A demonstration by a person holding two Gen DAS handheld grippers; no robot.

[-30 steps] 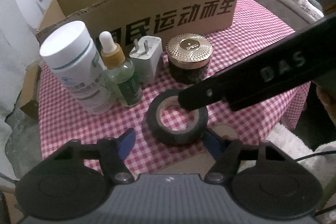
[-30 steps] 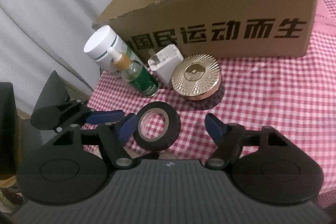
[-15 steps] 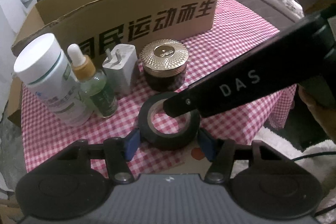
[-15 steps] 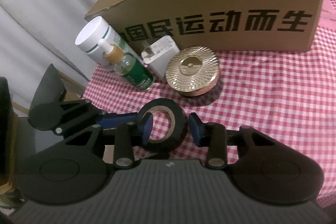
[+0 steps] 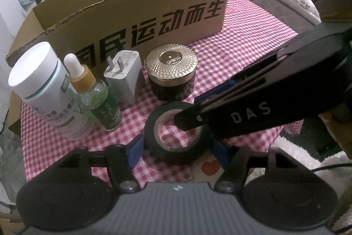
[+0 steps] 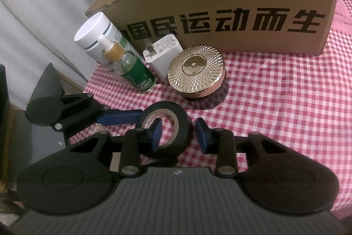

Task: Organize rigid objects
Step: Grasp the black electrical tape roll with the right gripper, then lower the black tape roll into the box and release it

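A black tape roll [image 5: 176,148] lies flat near the front edge of the checked tablecloth [image 5: 242,54]. My left gripper [image 5: 177,149] straddles it, one blue pad at each outer side, and its jaws are opening. In the right wrist view my right gripper [image 6: 178,135] has one pad inside the roll's [image 6: 182,124] hole and the other just outside its wall. Its jaws are closing, and a thin gap still shows at the outer pad. The left gripper's blue finger [image 6: 123,117] reaches the roll from the left. The right gripper's black finger [image 5: 187,122] dips into the hole.
Behind the roll stand a white bottle [image 5: 44,89], a green dropper bottle [image 5: 96,100], a white charger plug [image 5: 123,74] and a gold-lidded jar [image 5: 171,72]. An open cardboard box [image 5: 132,21] stands behind them. Past the cloth's right edge lies a white fluffy rug [image 5: 292,151].
The right gripper's jaws narrowed from wide open, and one pad went into the roll's hole. The left gripper came up close, so that its pads now sit at the roll's sides.
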